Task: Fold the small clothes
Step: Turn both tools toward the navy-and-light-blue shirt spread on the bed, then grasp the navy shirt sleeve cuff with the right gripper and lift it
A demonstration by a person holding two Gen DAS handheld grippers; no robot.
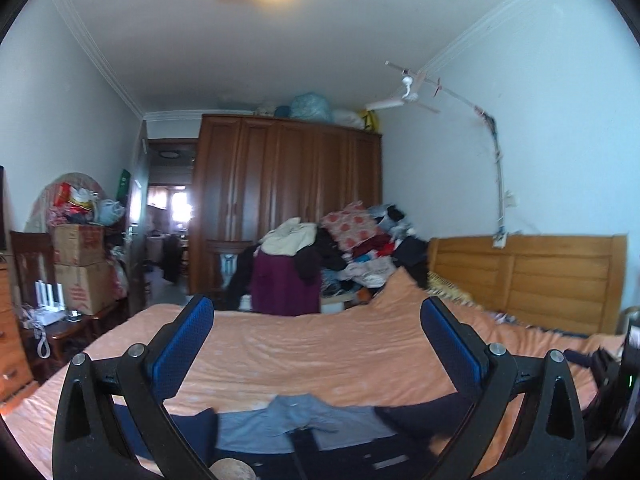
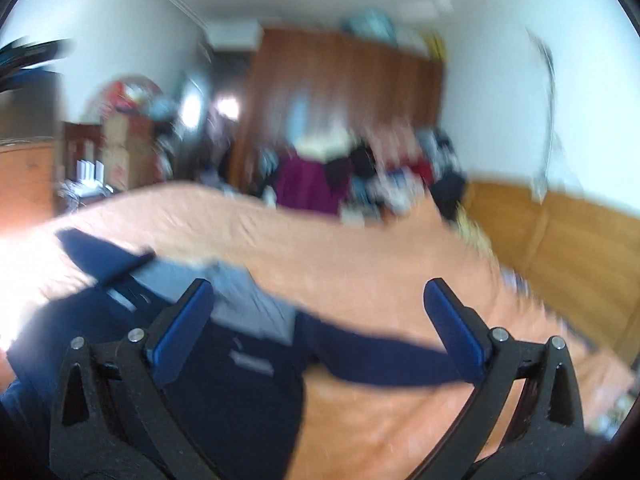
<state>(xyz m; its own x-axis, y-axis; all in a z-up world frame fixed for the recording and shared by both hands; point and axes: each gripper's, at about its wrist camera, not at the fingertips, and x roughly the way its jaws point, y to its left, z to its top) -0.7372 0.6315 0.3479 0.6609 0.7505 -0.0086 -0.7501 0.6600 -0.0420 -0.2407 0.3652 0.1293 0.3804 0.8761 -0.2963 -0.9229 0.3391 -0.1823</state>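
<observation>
A small navy jacket with a grey-blue lining (image 1: 296,426) lies spread flat on the orange bedsheet (image 1: 312,352), its sleeves out to both sides. My left gripper (image 1: 318,320) hovers above its collar, jaws wide apart and holding nothing. The right wrist view is blurred by motion. There the same jacket (image 2: 224,360) lies low and left, one sleeve (image 2: 384,364) running right under my right gripper (image 2: 320,304), which is open with nothing between its blue pads (image 2: 180,332).
A heap of mixed clothes (image 1: 344,252) rises at the bed's far side before a brown wardrobe (image 1: 288,200). The wooden headboard (image 1: 528,276) stands right. Cardboard boxes (image 1: 80,268) and a side table (image 1: 60,324) stand left. A dark object (image 1: 616,384) rests at the right edge.
</observation>
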